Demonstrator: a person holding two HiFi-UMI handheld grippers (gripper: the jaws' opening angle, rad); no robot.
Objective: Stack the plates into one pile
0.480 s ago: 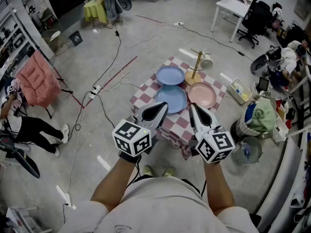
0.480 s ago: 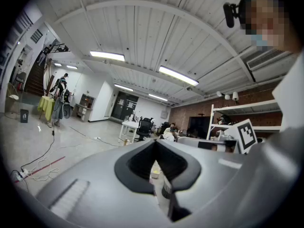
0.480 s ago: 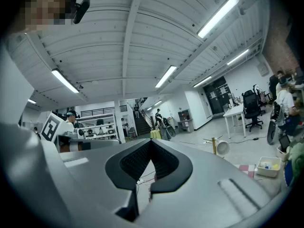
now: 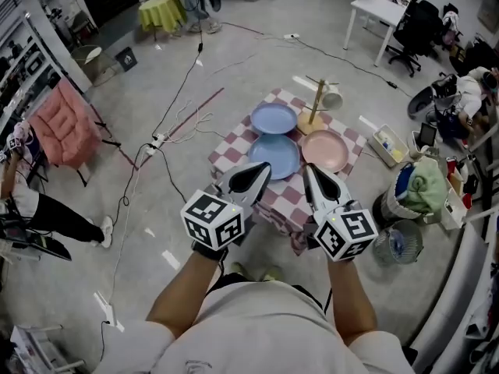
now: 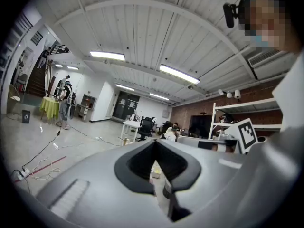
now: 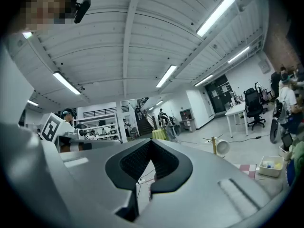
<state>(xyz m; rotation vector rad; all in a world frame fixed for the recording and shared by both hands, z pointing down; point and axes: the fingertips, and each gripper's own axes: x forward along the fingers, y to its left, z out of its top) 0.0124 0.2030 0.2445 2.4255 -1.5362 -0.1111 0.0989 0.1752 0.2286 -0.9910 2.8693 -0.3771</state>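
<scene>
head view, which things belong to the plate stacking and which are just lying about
Job: far round blue plate, near round blue plate, round pink plate, left claw, right claw, both shut.
Lying about: wooden mug stand, white mug, white desk.

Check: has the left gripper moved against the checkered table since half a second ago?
No. The left gripper has its tip over the near-left rim of the nearest blue plate on the checkered table, just as before.
</scene>
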